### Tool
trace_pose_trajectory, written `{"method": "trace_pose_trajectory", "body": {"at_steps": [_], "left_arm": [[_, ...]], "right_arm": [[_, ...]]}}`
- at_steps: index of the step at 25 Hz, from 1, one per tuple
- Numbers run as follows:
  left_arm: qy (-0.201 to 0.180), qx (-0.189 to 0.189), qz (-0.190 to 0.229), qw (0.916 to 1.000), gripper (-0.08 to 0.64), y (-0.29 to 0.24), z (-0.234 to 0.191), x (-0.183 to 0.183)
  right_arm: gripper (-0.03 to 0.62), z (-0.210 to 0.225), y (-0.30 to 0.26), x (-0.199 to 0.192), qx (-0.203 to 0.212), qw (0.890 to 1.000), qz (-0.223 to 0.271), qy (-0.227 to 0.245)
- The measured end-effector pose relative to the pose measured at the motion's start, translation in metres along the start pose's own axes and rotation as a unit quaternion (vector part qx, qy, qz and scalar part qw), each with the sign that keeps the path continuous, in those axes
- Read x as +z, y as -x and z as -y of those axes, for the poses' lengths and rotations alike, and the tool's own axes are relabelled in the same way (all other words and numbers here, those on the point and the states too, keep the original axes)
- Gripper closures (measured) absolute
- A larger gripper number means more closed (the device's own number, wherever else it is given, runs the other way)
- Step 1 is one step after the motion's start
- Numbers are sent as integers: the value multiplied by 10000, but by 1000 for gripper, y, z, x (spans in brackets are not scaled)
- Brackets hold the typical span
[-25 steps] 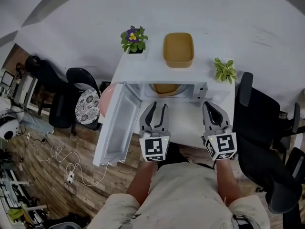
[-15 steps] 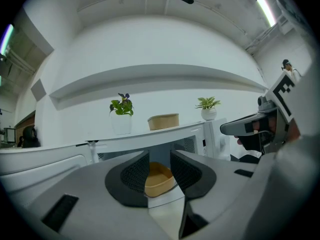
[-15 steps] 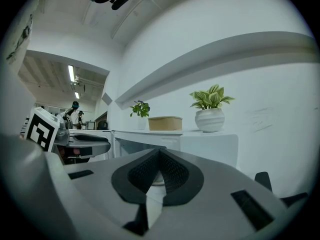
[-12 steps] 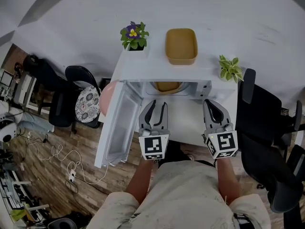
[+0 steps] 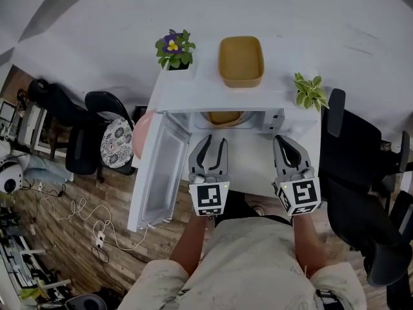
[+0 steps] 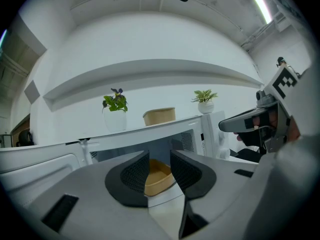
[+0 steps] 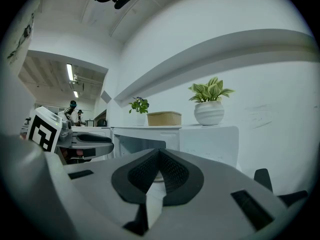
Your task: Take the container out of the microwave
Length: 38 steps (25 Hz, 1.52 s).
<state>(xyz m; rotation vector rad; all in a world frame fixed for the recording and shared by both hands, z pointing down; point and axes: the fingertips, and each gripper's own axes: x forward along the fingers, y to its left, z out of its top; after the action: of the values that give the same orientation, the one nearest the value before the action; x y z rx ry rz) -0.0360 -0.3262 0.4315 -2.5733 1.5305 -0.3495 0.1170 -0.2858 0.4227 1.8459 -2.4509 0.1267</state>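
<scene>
Almost nothing has moved over the last second. The head view has drifted a little, so the microwave (image 5: pixel 193 95) sits slightly differently in frame, but both grippers hang where they were, just in front of its open mouth. In my judgement the reach has not begun.

The door (image 5: pixel 158 173) is swung wide to the left. The container (image 5: pixel 224 118), a tan tub, lies inside the cavity, well back from the front edge. Whether it rests on a turntable plate is hard to tell from here. A similar tan tub (image 5: pixel 241 61) stands on top of the microwave, between a flowering plant (image 5: pixel 173 49) and a leafy plant (image 5: pixel 310 92).

The left gripper (image 5: pixel 215 142) has its jaws apart and empty. Its own view shows the container framed in the gap, still well beyond the tips. The right gripper (image 5: pixel 282 141) has its jaws pressed together on nothing.

With the way clear, the left gripper looks the likelier one to go in for the near rim.
</scene>
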Motion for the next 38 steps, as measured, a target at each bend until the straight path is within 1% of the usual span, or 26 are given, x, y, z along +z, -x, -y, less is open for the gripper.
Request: {"method": "trace_pose_trajectory", "body": {"at_steps": [11, 20, 29, 36, 38], "left_arm": [[-630, -280, -296, 9972, 425, -21, 10, -9], [-1189, -441, -611, 9900, 425, -37, 11, -23], [-1851, -811, -1111, 9730, 425, -56, 17, -47], [-2428, -1064, -1436, 9535, 425, -68, 21, -62], [-2589, -1137, -1556, 9465, 425, -71, 21, -67]], "right_arm": [[577, 5, -3, -10, -55, 9999, -60, -116], [577, 5, -7, -15, -59, 9998, -110, -173], [577, 0, -14, -23, -4, 9996, -182, -220], [577, -4, -19, -28, 21, 9994, -249, -252], [577, -4, -21, -29, 21, 9993, -261, -261]]}}
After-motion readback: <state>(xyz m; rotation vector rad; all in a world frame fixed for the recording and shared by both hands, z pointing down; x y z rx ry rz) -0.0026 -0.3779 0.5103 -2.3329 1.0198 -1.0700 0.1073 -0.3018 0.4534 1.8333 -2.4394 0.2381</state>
